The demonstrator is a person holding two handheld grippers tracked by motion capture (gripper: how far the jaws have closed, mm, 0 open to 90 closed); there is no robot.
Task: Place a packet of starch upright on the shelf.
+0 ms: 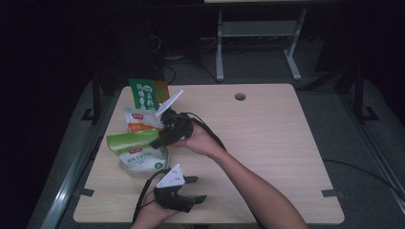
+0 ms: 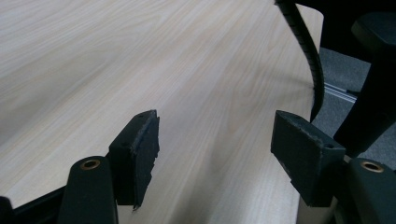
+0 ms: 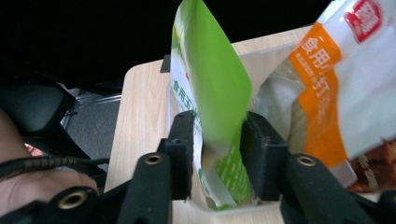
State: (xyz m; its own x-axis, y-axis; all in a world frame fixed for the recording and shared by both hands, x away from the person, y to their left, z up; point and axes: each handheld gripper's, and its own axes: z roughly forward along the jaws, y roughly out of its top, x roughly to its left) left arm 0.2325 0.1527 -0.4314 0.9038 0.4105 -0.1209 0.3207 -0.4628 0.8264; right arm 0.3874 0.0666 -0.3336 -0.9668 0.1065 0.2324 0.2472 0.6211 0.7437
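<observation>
A light green and white pouch (image 1: 136,149) stands upright in a clear bin (image 1: 165,156) at the table's left. My right gripper (image 1: 156,141) reaches across to it and is shut on its upper edge. In the right gripper view the jaws (image 3: 219,140) pinch the green pouch (image 3: 212,79) just above the bin's rim (image 3: 233,207). Beside it in the bin is an orange and white pouch (image 3: 327,93) (image 1: 138,120). My left gripper (image 1: 197,189) rests near the table's front edge, open over bare wood (image 2: 215,140).
A dark green bag (image 1: 143,93) stands behind the bin near the back left edge. A round cable hole (image 1: 240,97) sits at the back of the table. The right gripper's cable (image 2: 303,42) trails across the wood. A metal table frame (image 1: 258,28) stands beyond.
</observation>
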